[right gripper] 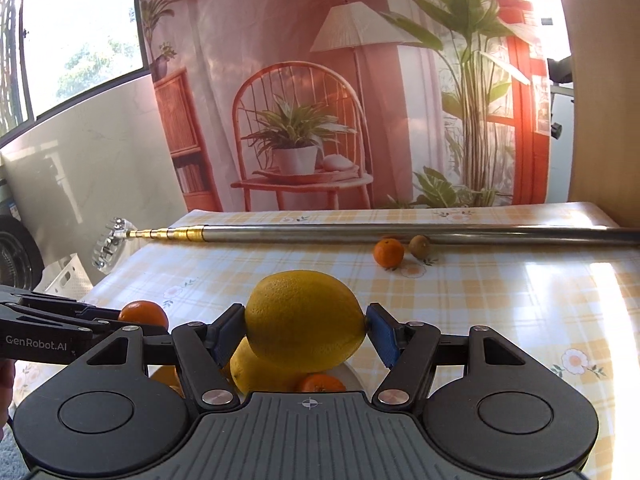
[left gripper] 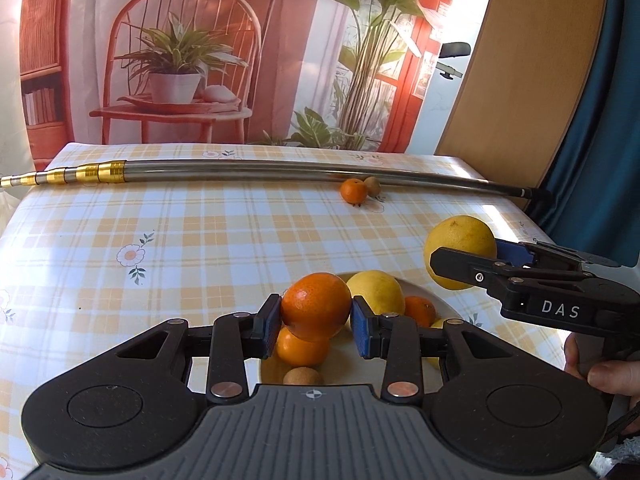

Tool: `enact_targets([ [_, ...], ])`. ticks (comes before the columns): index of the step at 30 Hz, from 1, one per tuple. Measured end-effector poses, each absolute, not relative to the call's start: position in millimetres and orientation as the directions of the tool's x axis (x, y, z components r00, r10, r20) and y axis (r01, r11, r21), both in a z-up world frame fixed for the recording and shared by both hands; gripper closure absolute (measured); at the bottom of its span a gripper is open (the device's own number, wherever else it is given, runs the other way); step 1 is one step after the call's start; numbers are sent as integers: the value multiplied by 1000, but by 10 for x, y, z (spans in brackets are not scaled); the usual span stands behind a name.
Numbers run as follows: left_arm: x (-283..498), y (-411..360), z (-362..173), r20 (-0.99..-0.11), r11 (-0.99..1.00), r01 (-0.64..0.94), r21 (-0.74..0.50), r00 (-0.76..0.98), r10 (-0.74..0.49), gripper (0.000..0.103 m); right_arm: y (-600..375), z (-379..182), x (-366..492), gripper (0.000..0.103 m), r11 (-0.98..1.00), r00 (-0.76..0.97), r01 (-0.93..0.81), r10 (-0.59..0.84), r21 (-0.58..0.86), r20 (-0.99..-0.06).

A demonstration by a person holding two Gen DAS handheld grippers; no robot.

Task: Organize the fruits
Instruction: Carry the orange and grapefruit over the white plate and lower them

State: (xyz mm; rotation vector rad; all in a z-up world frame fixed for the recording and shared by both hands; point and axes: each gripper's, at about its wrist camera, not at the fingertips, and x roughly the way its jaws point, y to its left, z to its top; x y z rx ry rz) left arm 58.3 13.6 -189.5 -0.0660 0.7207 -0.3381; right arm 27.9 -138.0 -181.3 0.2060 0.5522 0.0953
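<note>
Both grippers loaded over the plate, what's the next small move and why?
Probably lower the left gripper and release its orange first: it hangs right over the plate, while the right gripper's lemon sits off to the side, so the two won't collide.

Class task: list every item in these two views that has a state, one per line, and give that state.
Left gripper: shut on orange, above plate.
Right gripper: shut on lemon, above plate.
Plate: holds fruit.
Far mandarin: lying on table, beside kiwi.
Pole: lying across table.
</note>
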Motion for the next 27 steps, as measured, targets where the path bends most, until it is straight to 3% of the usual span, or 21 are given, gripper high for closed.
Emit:
enact_targets([
  [17, 287, -82, -1978, -672, 912, 364, -190, 629, -391, 64, -1301, -1823, 115, 41, 972, 843, -49, 164, 231, -513],
  [27, 166, -256, -2131, -739, 890, 423, -174, 541, -401, 64, -1242, -1777, 17, 41, 971, 840, -57, 172, 231, -514],
])
